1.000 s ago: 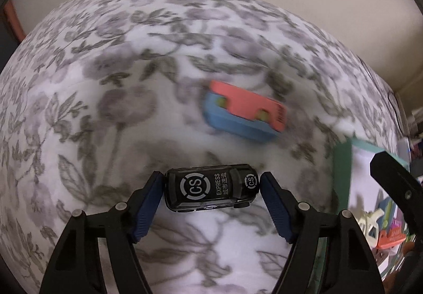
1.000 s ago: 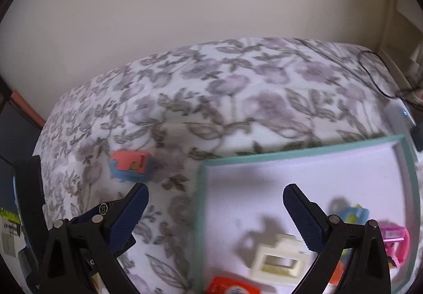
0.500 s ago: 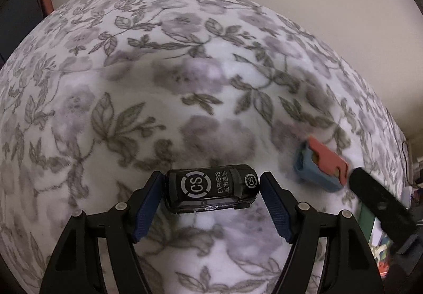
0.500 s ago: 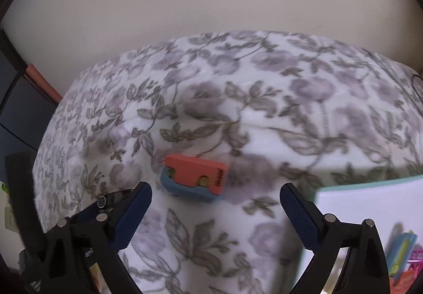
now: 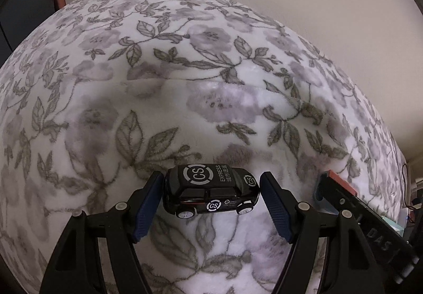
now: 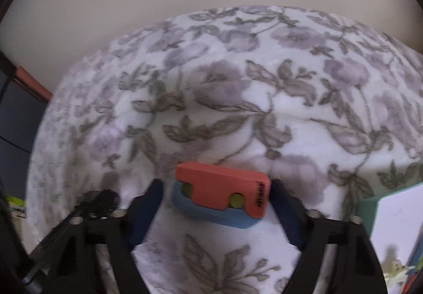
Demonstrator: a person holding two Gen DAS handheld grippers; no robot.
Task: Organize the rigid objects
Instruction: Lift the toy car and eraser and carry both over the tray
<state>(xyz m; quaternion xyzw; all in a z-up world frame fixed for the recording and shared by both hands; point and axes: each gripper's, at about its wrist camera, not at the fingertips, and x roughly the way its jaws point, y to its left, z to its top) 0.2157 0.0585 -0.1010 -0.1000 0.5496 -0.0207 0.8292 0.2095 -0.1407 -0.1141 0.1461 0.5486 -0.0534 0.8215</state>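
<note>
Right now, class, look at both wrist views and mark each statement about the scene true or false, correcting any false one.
1. The left hand-held gripper holds a black toy car. True.
2. The car's roof reads "CS" and "EXPRESS". True.
3. The red and blue block lies inside the tray. False: it lies on the floral cloth, left of the tray.
4. The right hand-held gripper is empty and far from any object. False: its jaws are closing with the block between them.
5. The cloth is plain white. False: it has purple flowers and grey leaves.
</note>
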